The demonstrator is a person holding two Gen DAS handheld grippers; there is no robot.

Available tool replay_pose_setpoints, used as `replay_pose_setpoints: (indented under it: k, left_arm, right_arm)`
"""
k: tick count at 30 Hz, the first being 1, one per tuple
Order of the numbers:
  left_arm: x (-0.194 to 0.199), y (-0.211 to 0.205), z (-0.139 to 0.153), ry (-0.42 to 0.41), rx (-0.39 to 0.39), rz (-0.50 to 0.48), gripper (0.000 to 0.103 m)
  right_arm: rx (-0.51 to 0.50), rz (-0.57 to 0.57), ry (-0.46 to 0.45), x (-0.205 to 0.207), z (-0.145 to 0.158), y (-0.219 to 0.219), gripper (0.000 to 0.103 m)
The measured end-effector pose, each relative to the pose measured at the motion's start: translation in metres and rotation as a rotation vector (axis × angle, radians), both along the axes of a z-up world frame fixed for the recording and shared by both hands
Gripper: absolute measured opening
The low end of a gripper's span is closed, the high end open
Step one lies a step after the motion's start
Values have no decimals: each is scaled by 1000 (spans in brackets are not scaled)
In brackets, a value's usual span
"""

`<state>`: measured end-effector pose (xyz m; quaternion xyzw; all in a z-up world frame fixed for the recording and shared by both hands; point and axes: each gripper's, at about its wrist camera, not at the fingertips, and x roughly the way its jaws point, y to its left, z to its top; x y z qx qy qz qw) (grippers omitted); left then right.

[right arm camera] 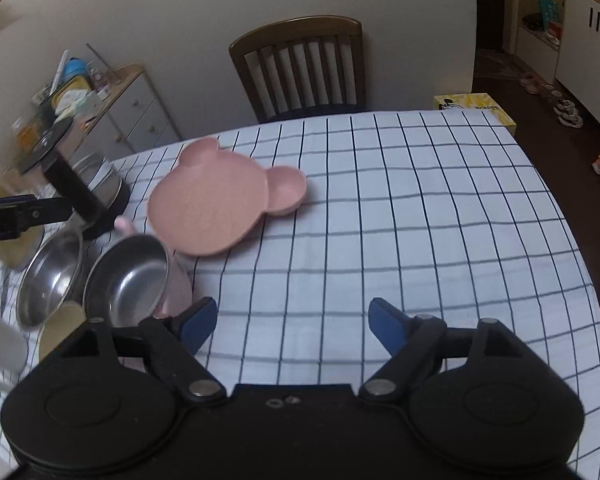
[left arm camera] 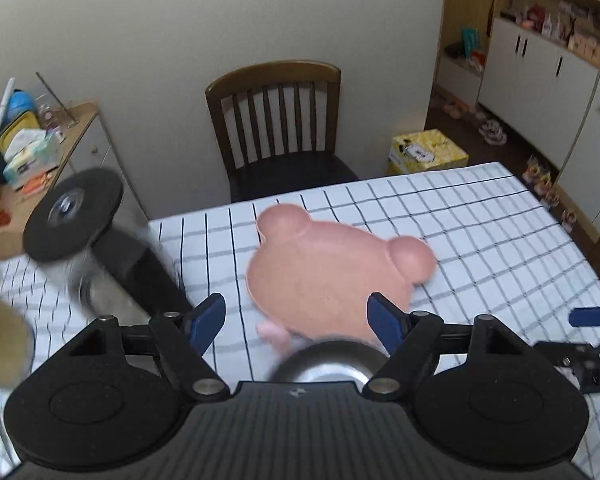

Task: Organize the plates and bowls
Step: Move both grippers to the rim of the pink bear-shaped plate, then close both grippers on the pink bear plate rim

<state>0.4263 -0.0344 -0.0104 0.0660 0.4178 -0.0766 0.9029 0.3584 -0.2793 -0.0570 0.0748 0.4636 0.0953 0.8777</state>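
A pink bear-shaped plate (left arm camera: 332,272) lies on the checked tablecloth; it also shows in the right wrist view (right arm camera: 212,208). My left gripper (left arm camera: 296,318) is open, just above and in front of the plate's near edge, with a steel bowl (left arm camera: 324,364) right below it. In the right wrist view a steel bowl (right arm camera: 134,280) sits in a pink bowl (right arm camera: 178,294), beside another steel bowl (right arm camera: 50,280) and a cream bowl (right arm camera: 62,330). My right gripper (right arm camera: 292,322) is open and empty over bare cloth, right of the bowls.
A wooden chair (left arm camera: 276,124) stands at the table's far side. A black appliance with a round lid (left arm camera: 76,216) stands at the table's left. A cluttered side cabinet (left arm camera: 40,148) is at the left wall. A yellow box (left arm camera: 428,152) sits on the floor.
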Motion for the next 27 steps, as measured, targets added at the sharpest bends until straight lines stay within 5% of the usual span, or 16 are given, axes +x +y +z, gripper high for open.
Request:
replay_pose_setpoints:
  k: [8,17,24,27]
  left_arm:
    - [96,6,-30,152,-22,17,78]
    - [149,-5,-92,219,95,28,78]
    - [171,6,-119,260,58,82,77]
    - [176,11,-126,276,33,100,66]
  right_arm:
    - [-10,-63,37,51,-11,26,84]
    - [-11,-127,110,101,-48,51,78]
    - [43,-160,187,125,-78,58,59]
    - [57,-169,191,131,-84,60,52]
